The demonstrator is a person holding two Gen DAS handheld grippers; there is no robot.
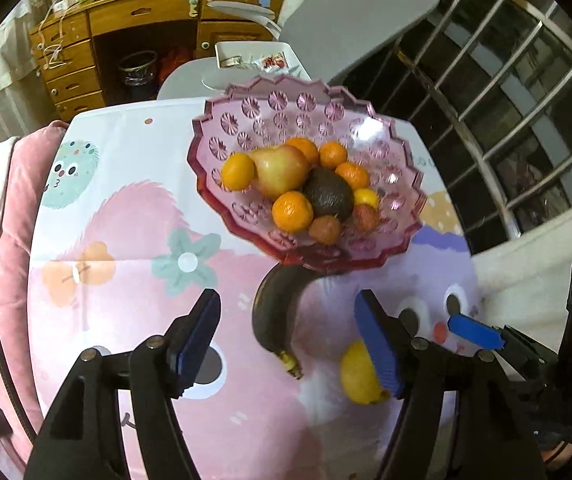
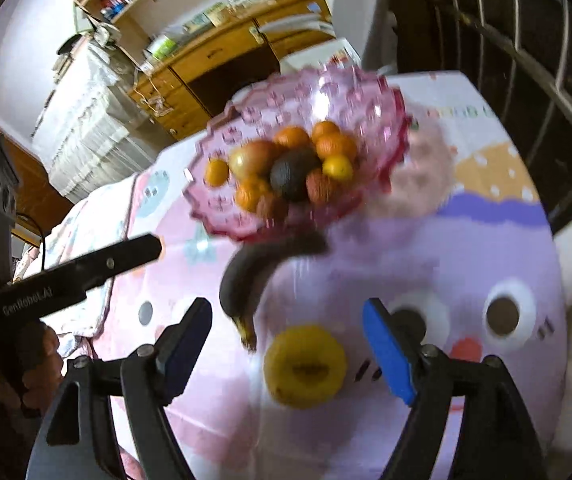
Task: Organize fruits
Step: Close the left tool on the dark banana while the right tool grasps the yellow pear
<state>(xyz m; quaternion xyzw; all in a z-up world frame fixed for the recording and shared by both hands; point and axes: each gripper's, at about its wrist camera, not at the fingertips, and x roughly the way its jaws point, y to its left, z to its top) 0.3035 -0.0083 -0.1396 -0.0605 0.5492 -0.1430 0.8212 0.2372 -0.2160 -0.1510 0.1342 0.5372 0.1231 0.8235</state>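
A pink glass bowl (image 1: 386, 240) stands on the patterned tablecloth and holds several oranges, a pear (image 1: 280, 170), a dark avocado (image 1: 328, 194) and small reddish fruits. A blackened banana (image 1: 274, 316) lies on the cloth just in front of the bowl, its far end under the rim. A yellow lemon (image 1: 360, 378) lies beside it. My left gripper (image 1: 288, 328) is open, jaws either side of the banana. My right gripper (image 2: 288, 340) is open around the lemon (image 2: 304, 366), with the banana (image 2: 246, 280) and the bowl (image 2: 214, 204) beyond it. The right view is blurred.
The tablecloth (image 1: 126, 240) covers a small table with pink bedding (image 1: 10, 208) to the left. A wooden desk with drawers (image 1: 78, 64) and a grey chair (image 1: 350, 16) stand behind. A metal window grille (image 1: 526, 100) runs along the right. The left gripper's body (image 2: 66, 276) shows at left.
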